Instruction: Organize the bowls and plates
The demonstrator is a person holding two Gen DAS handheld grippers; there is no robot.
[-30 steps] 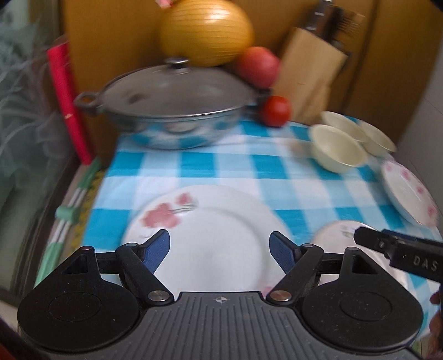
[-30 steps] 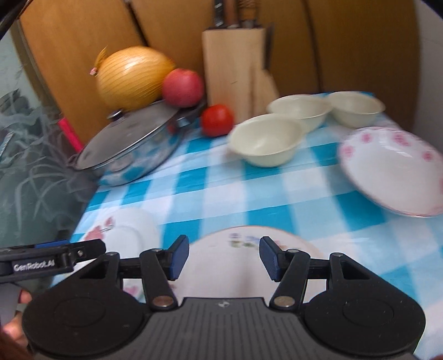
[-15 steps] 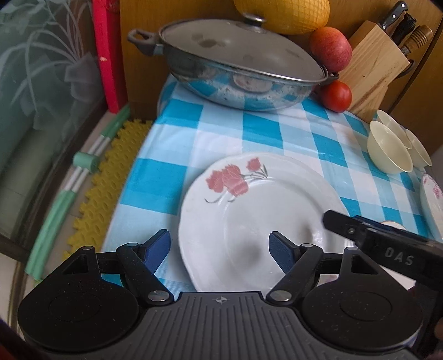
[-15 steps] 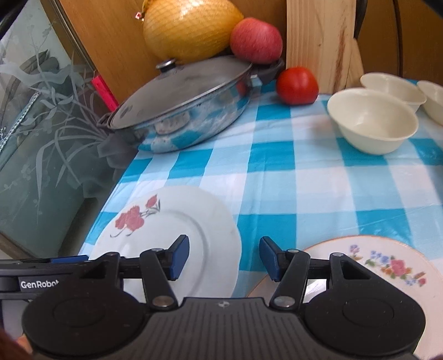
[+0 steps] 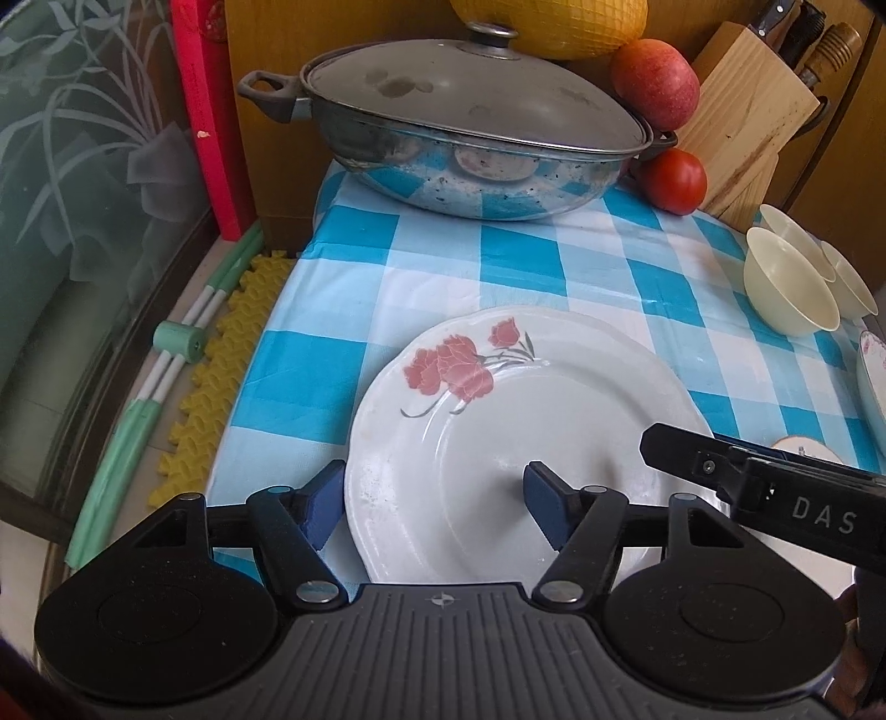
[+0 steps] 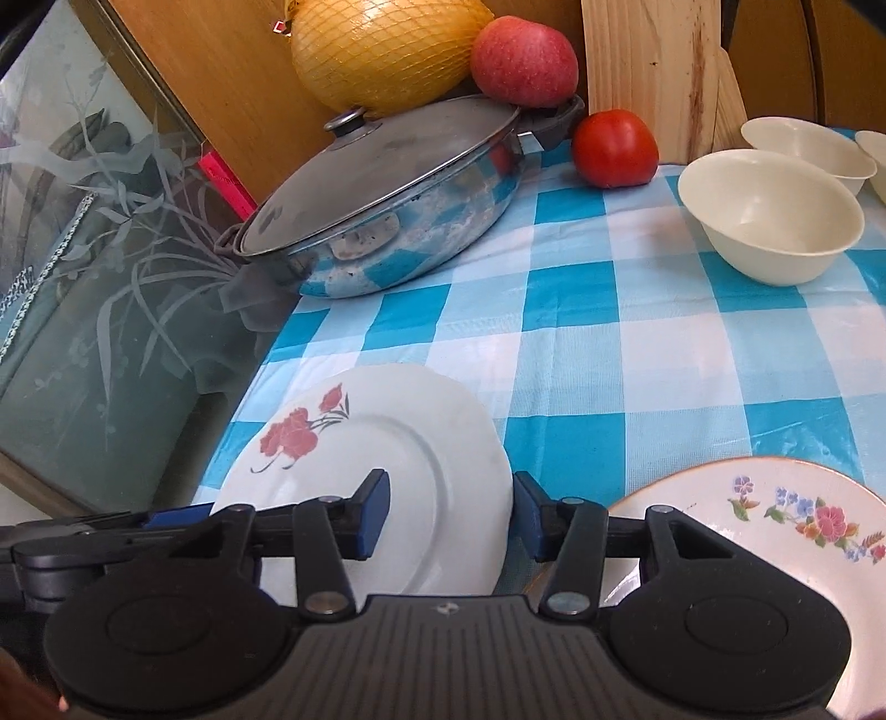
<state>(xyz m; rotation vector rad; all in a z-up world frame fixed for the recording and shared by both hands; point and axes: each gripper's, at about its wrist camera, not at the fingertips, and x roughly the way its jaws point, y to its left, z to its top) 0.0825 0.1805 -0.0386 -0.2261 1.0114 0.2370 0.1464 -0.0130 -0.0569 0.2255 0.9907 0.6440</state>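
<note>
A white plate with red flowers lies on the blue checked cloth near its front left corner; it also shows in the right wrist view. My left gripper is open, its jaws astride the plate's left rim. My right gripper is open, astride the plate's right rim. A second plate with small coloured flowers lies to the right. Cream bowls stand at the back right, also seen in the left wrist view.
A lidded steel pan stands at the back left with a netted pomelo, an apple, a tomato and a knife block by it. A pink-patterned dish lies far right. A glass panel flanks the left.
Both grippers have come down and forward to the red-flower plate, the left at its left rim, the right shifted left from the other plate to its right rim. Both stayed open.
</note>
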